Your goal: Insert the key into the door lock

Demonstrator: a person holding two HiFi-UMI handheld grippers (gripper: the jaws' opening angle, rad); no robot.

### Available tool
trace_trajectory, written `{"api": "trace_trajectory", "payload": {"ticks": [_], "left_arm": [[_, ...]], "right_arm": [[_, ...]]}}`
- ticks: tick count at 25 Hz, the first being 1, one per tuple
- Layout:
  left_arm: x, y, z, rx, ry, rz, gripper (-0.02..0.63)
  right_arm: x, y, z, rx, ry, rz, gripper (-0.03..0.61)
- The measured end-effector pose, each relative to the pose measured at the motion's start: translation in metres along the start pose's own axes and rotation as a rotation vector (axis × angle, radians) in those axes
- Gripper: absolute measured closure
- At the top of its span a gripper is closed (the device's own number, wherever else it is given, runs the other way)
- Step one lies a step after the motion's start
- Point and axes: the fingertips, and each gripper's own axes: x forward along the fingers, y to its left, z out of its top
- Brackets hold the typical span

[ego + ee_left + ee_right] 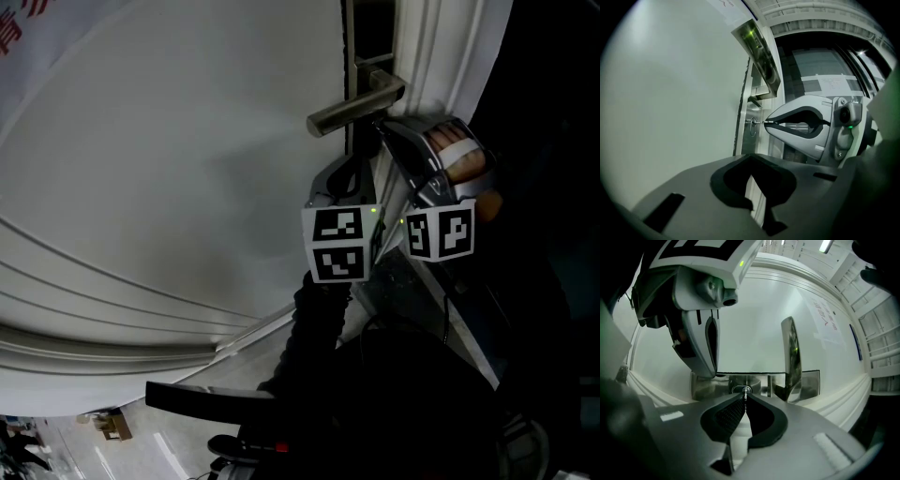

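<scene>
One key (745, 391) pinched in right gripper (745, 394), tip at lock (737, 389); handle (790, 352) beside; left gripper (751, 156) clenched empty alongside.

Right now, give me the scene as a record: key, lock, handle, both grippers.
key: thin metal blade, pinched at the jaw tips of the right gripper
lock: round cylinder in the metal plate, below the door handle
key vs lock: tip is at the keyhole; how deep it sits cannot be told
left gripper: jaws together, nothing between them, beside the right gripper and off the lock
door: white panel
</scene>
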Motion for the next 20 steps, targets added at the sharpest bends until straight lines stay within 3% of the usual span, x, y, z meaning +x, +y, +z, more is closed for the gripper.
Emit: {"api": "trace_trajectory", "payload": {"ticks": [20], "left_arm": [[-0.0034,0.0037,0.0053,-0.014,-0.017,0.016,0.613]], "right_arm": [[0.0018,0.0002,0.0005,-0.007,-0.003,0.002,0.566]]}}
